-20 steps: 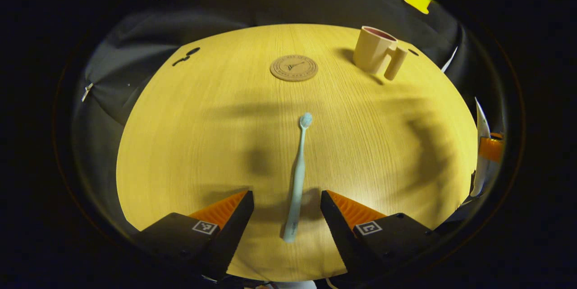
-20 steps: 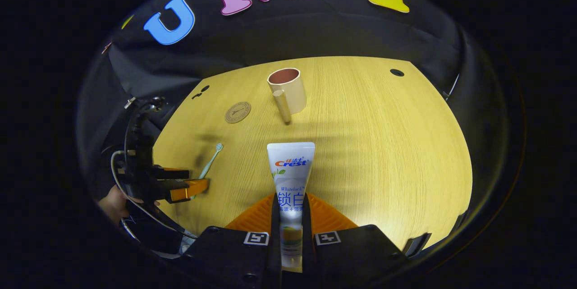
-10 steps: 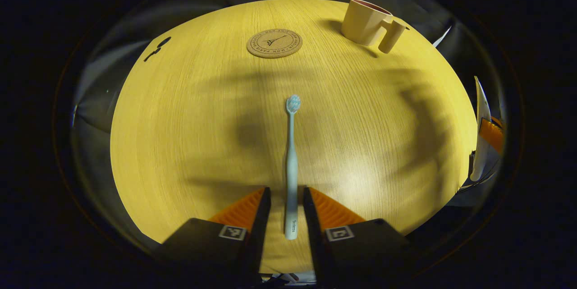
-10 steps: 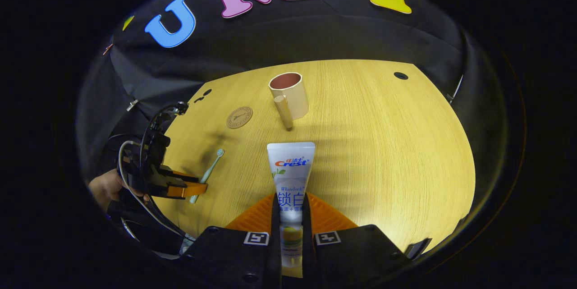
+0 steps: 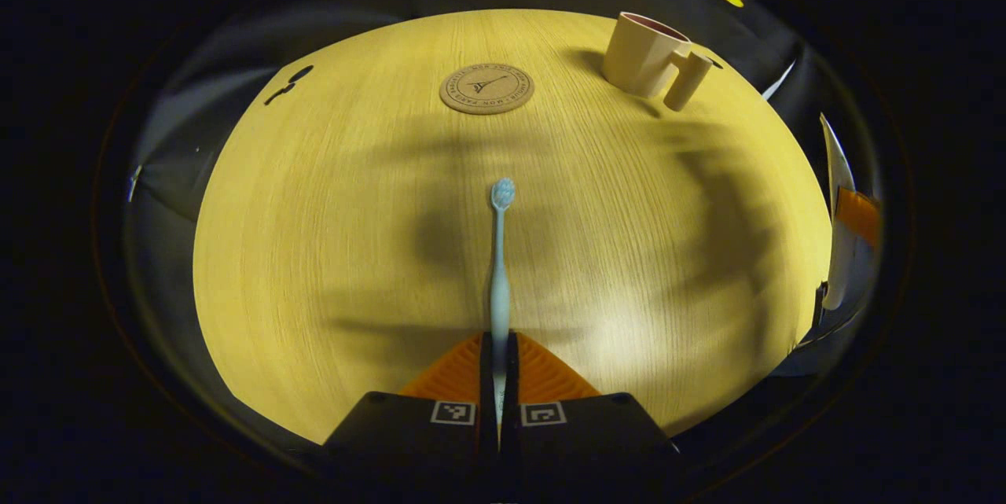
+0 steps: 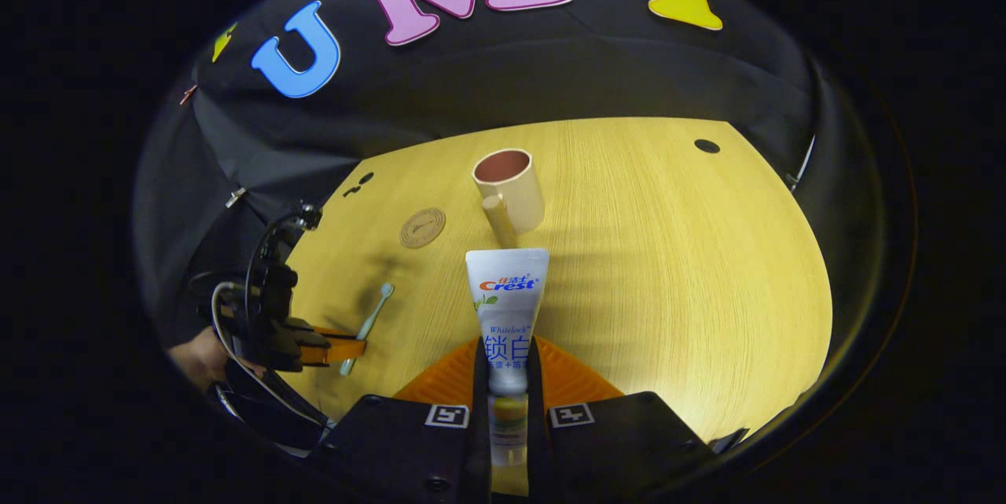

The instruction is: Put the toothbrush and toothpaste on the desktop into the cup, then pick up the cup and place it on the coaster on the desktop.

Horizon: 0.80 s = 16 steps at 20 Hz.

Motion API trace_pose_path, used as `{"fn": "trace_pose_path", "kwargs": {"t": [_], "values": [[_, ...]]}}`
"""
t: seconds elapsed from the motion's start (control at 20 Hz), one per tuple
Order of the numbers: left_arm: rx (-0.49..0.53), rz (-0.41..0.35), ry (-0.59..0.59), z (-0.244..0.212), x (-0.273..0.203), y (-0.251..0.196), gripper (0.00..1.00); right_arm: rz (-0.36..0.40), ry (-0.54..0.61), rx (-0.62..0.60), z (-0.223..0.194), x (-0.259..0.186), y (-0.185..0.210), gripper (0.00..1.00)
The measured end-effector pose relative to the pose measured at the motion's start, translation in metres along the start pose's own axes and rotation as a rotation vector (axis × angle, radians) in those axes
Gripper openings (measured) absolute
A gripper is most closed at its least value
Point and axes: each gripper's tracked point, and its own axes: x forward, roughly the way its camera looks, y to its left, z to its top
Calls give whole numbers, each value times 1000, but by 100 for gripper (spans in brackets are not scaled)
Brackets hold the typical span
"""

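Note:
In the left gripper view my left gripper [image 5: 498, 351] is shut on the handle of a pale blue toothbrush [image 5: 498, 252], whose head points away over the wooden table. A beige cup [image 5: 646, 62] with a handle stands far right, and a round cork coaster [image 5: 486, 88] lies far centre. In the right gripper view my right gripper [image 6: 508, 355] is shut on a white toothpaste tube [image 6: 507, 299], held above the table with its flat end forward. The cup [image 6: 511, 188] stands just beyond the tube, the coaster [image 6: 423, 227] to its left. The left gripper [image 6: 334, 347] with the toothbrush [image 6: 368, 317] shows at the left.
The wooden table [image 6: 668, 268] has a small dark hole [image 6: 706, 146] at its far right and dark marks [image 6: 357, 183] at its far left. A hand [image 6: 200, 358] holds the left gripper at the table's left edge. Black cloth walls surround the table.
My left gripper's fingers closed from wide apart onto the toothbrush handle. The right gripper stayed shut on the toothpaste and drew slightly closer to the cup.

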Motion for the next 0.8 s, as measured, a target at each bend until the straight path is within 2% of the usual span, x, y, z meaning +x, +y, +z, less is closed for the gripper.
{"fn": "trace_pose_path", "kwargs": {"t": [0.45, 0.6, 0.8], "values": [[-77, -9, -145, 10, -17, -4, 6, 31, -175, -104, 91, 3, 15, 22], [-83, -6, -217, 19, -32, -7, 7, 49, -270, -146, 129, 4, 21, 22], [-106, -42, -303, 33, -54, -19, 6, 62, -383, -161, 173, 4, 30, 22]]}}
